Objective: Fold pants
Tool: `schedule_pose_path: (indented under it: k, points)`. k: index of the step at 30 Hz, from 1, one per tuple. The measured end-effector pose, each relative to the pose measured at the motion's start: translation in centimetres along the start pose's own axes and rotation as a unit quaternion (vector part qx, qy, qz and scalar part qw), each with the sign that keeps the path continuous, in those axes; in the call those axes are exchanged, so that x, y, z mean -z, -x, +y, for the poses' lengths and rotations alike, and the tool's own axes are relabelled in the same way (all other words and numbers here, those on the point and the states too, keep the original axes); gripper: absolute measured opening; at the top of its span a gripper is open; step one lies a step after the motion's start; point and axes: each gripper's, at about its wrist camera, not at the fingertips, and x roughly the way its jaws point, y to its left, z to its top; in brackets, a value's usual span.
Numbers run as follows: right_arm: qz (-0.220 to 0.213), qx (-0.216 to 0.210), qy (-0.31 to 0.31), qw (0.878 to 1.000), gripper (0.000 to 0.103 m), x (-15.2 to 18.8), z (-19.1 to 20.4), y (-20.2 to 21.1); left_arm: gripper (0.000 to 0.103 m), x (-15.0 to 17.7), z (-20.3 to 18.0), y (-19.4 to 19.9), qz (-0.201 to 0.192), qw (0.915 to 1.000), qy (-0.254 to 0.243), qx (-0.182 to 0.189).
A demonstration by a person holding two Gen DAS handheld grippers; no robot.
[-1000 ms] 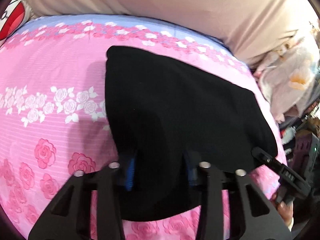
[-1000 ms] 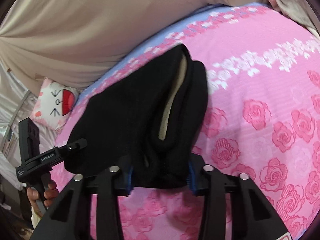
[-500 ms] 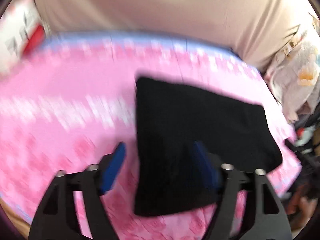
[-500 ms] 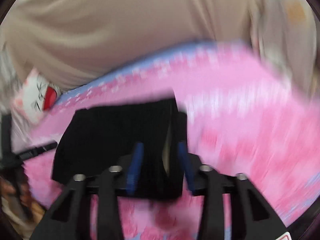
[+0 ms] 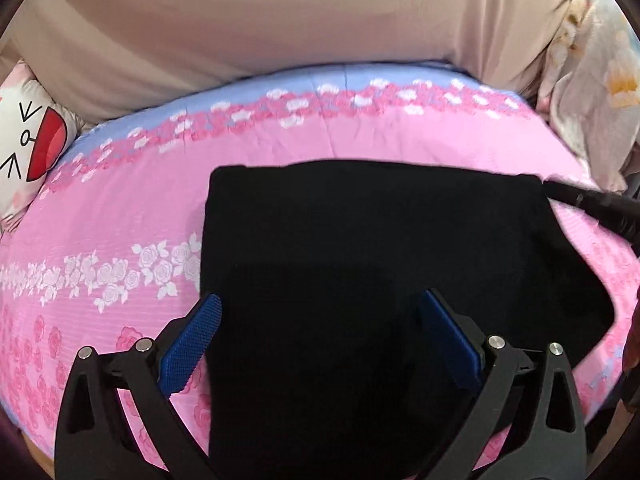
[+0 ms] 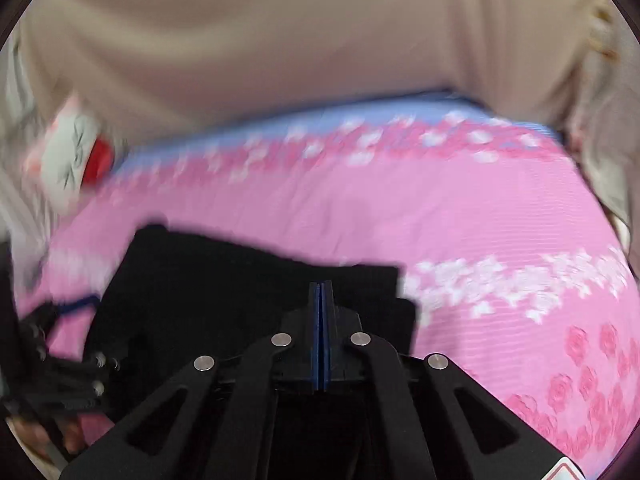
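Observation:
The black pants (image 5: 360,240) lie folded into a flat rectangle on the pink rose-print bed sheet (image 5: 120,220). My left gripper (image 5: 320,300) hovers over their near left part. Its jaws are opening and stand wide, with the blue pads (image 5: 192,344) clear of the cloth and gripping nothing. In the blurred right wrist view my right gripper (image 6: 321,286) is shut, pad against pad with nothing between, above the near right corner of the pants (image 6: 220,280). The right gripper's tip (image 5: 592,204) also shows at the pants' far right corner.
A white cartoon pillow (image 5: 28,148) lies at the bed's far left. A beige curtain (image 5: 280,20) hangs behind the bed. Pale floral fabric (image 5: 592,80) is bunched at the right. The left gripper (image 6: 60,360) and a hand show blurred in the right wrist view.
The left jaws let go of the pants' near edge and spread wide. The right jaws came off the folded edge and closed empty. Both grippers swung and pulled back.

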Motion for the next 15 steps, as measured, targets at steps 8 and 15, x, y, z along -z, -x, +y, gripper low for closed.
schedule_pose_path:
  k: [8, 15]
  points:
    - [-0.074, -0.042, -0.051, 0.995, 0.009, 4.0, 0.0, 8.0, 0.097, 0.3, 0.6, -0.1, 0.013, 0.9999, -0.002, -0.007]
    - [-0.033, -0.052, -0.040, 0.997, 0.007, 9.2, 1.5, 6.5, 0.097, 0.8, 0.1, 0.1, 0.015, 0.9998, -0.003, -0.011]
